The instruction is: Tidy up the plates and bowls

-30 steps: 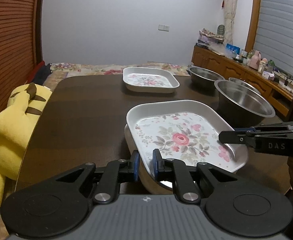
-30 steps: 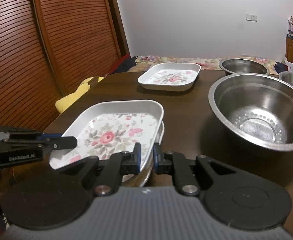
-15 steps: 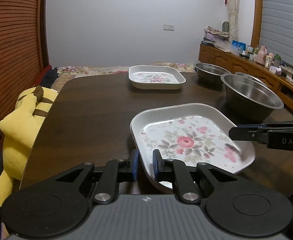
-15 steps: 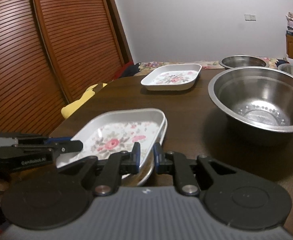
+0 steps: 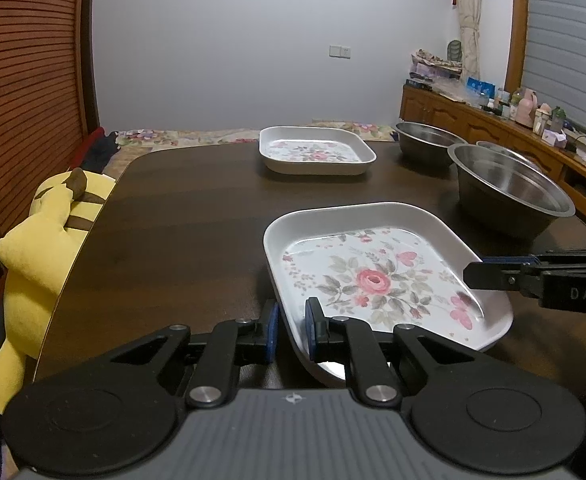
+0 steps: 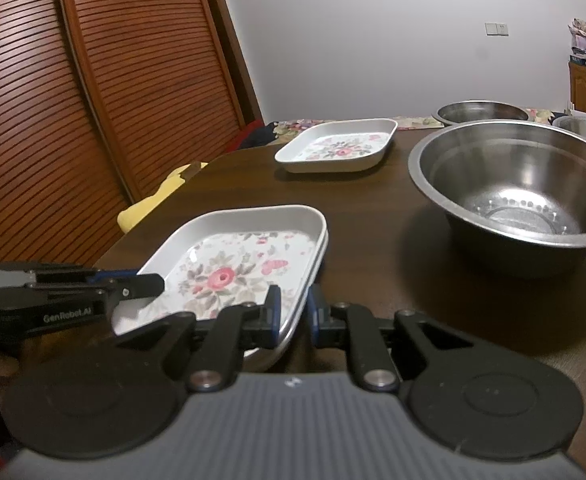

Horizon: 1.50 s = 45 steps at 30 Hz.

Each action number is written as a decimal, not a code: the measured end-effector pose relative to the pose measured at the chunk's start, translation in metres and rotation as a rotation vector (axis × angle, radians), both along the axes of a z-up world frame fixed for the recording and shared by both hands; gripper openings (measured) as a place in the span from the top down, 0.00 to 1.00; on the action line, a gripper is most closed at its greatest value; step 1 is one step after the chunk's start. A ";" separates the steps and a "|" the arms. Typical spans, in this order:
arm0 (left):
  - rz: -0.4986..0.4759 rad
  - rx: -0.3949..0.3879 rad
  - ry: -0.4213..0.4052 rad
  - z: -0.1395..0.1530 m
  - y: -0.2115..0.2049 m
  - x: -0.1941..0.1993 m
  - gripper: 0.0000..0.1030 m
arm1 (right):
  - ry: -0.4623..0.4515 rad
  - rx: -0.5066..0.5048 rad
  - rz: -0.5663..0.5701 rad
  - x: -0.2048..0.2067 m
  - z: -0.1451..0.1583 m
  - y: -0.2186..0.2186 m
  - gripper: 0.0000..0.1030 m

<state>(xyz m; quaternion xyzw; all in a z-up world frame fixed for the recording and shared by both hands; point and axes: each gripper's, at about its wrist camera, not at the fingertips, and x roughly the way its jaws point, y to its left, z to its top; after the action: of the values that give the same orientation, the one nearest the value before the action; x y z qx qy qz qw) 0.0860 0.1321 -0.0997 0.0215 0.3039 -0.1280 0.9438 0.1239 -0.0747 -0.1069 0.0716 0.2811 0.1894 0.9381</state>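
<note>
Both grippers clamp the near floral plate (image 5: 377,280) by opposite rims: the left gripper (image 5: 291,330) on its near-left edge, the right gripper (image 6: 293,314) on the other side. The plate sits low over the dark table (image 5: 181,232), empty. A second floral plate (image 5: 317,152) lies farther back, also empty. Three steel bowls (image 6: 513,184) stand right, nothing in them.

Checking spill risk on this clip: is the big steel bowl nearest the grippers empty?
Empty. The right wrist view looks into the big steel bowl and shows only bare, shiny metal.
</note>
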 end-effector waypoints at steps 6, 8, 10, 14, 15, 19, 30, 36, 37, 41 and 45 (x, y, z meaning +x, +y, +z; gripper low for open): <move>0.000 0.005 0.002 0.000 0.002 0.005 0.85 | 0.001 0.000 0.009 -0.001 0.001 0.001 0.83; 0.000 0.001 0.003 0.000 0.002 0.006 0.85 | 0.002 0.004 0.009 0.000 0.000 0.001 0.82; 0.001 -0.002 0.003 0.000 0.003 0.005 0.85 | 0.004 0.008 0.010 0.000 0.000 0.001 0.82; 0.002 -0.006 0.005 0.001 0.004 0.005 0.86 | 0.006 0.013 0.009 0.000 0.000 0.000 0.82; 0.003 -0.006 0.005 0.001 0.004 0.005 0.85 | 0.006 0.013 0.009 0.000 0.000 0.000 0.82; 0.011 -0.017 -0.005 0.006 0.008 0.004 0.85 | -0.003 0.013 0.005 0.000 0.003 -0.001 0.82; 0.007 -0.005 -0.066 0.036 0.010 0.015 0.85 | -0.071 0.011 -0.021 0.003 0.029 -0.013 0.82; -0.012 0.000 -0.098 0.052 0.006 0.027 0.85 | -0.111 -0.003 -0.032 0.008 0.048 -0.018 0.82; -0.015 0.000 -0.104 0.054 0.004 0.029 0.84 | -0.119 -0.007 -0.032 0.009 0.051 -0.019 0.82; -0.025 -0.007 -0.118 0.064 0.002 0.035 0.83 | -0.149 -0.033 -0.032 0.014 0.066 -0.021 0.82; -0.031 -0.007 -0.133 0.072 0.001 0.041 0.78 | -0.180 -0.064 -0.030 0.020 0.081 -0.024 0.82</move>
<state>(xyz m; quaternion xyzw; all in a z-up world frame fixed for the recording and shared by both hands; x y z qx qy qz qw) 0.1266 0.1333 -0.0277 0.0311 0.2395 -0.1418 0.9600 0.1438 -0.0991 -0.0254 0.0284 0.2005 0.1721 0.9640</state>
